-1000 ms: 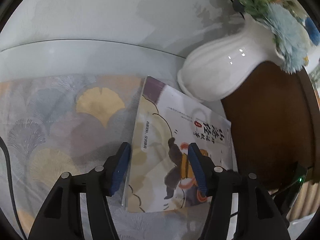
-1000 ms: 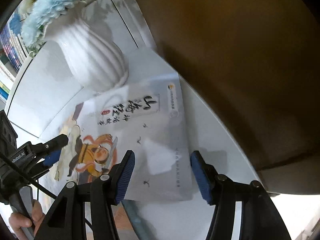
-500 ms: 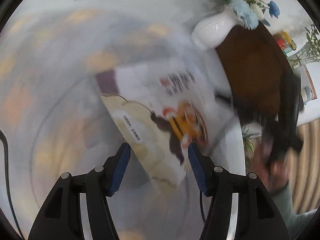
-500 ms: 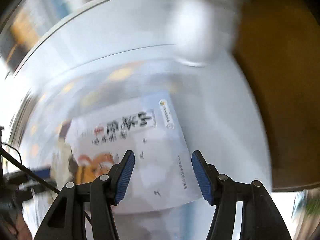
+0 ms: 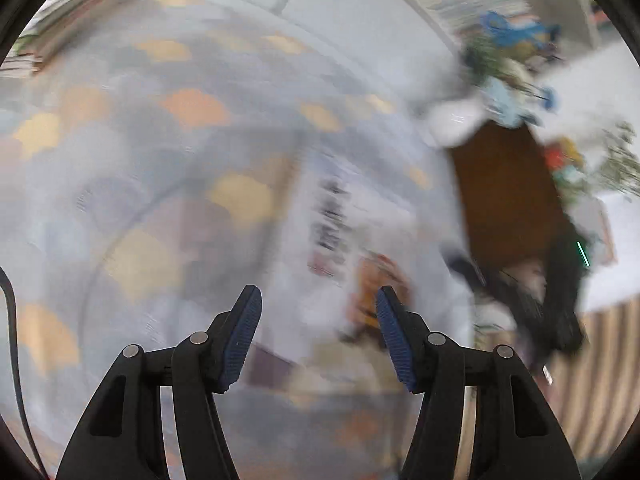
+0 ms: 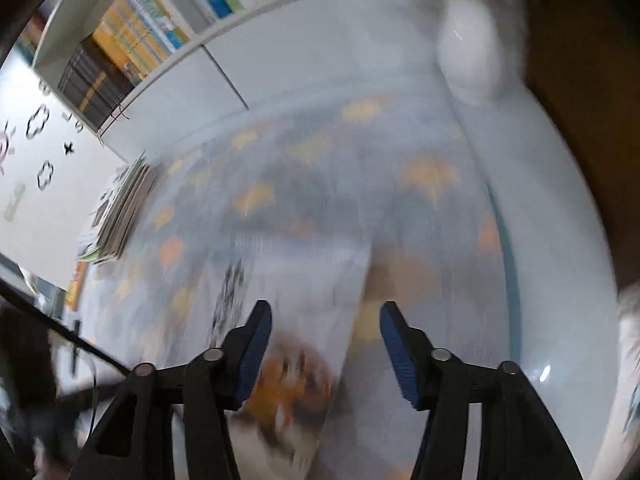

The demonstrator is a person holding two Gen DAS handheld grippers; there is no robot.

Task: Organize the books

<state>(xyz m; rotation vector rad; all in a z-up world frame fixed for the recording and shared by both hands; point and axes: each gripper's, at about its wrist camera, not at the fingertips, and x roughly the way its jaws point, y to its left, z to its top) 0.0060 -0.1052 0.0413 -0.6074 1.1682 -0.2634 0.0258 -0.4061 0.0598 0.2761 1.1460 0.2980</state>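
Note:
Both views are motion-blurred. A picture book point(image 5: 352, 240) with black title characters and an orange figure lies flat on the leaf-patterned tablecloth point(image 5: 160, 160). My left gripper point(image 5: 318, 312) is open and empty, raised above the book's near edge. In the right wrist view the same book point(image 6: 288, 304) lies below my right gripper point(image 6: 326, 332), which is open and empty. A stack of books point(image 6: 120, 208) lies at the table's far left edge; it also shows in the left wrist view point(image 5: 60, 12).
A white vase point(image 6: 476, 52) with blue flowers stands at the far right of the table, also in the left wrist view point(image 5: 456, 124). A bookshelf point(image 6: 168, 28) full of books lines the wall behind. A brown surface point(image 5: 508, 200) borders the table on the right.
Both grippers have pulled back and up from the book, and the views have swung. The book is now farther from the vase, out on the patterned cloth. Both grippers stay open.

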